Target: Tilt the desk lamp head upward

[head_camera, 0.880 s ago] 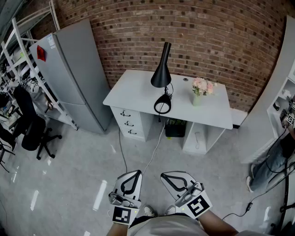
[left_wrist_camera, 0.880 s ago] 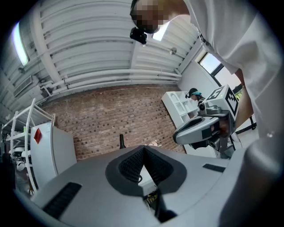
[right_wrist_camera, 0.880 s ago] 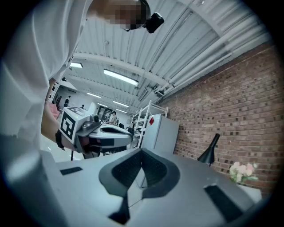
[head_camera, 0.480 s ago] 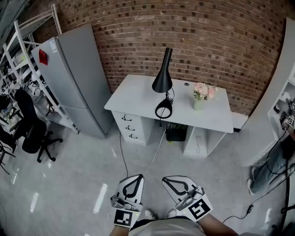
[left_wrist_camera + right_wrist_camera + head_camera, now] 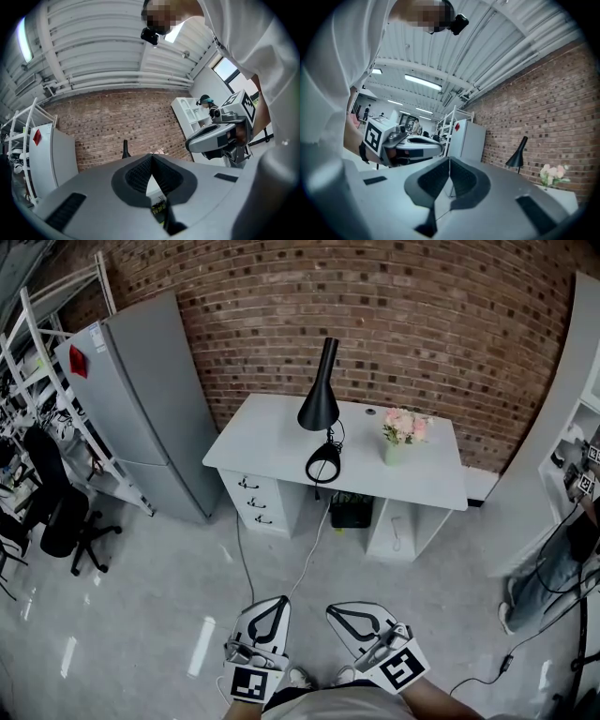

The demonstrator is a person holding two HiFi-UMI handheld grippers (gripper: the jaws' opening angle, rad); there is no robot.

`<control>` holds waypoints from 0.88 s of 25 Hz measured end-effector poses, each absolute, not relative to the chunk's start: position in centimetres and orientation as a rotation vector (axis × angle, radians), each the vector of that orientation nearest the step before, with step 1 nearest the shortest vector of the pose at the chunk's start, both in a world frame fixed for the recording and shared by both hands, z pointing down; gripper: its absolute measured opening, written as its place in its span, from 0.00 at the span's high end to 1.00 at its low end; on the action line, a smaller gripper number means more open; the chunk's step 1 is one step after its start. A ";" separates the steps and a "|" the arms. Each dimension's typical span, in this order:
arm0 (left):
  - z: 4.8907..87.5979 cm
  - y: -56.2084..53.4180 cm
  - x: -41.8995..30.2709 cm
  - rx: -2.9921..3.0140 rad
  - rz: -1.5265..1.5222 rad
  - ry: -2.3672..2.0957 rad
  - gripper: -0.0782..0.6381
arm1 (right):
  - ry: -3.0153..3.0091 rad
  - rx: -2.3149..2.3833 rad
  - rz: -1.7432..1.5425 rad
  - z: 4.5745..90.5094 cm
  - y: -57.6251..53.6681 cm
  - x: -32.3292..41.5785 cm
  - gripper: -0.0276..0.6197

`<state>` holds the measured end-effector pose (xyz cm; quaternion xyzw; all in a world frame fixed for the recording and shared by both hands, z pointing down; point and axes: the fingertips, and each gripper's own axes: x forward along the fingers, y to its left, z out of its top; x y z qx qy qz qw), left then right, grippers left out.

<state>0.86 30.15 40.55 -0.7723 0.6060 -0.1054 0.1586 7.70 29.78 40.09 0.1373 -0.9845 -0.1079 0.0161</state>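
left gripper (image 5: 269,612) closed, right gripper (image 5: 343,613) closed

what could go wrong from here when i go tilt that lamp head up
1. The lamp is tall, on a small round base close to the front edge of the desk; a hard push on the head could tip it.
2. The flower vase stands just right of it; a wide swing might knock it.
3. A cable trails over the floor toward you; a foot could snag it.
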 end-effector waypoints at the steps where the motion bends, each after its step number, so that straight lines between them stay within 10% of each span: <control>1: 40.5 29.9 1.2 -2.208 -0.298 1.734 0.88 | -3.047 0.417 -0.352 40.3 29.6 8.1 0.93; 22: 40.9 23.8 6.3 -2.185 -0.274 1.749 0.88 | -3.031 0.391 -0.387 41.9 24.6 13.7 0.93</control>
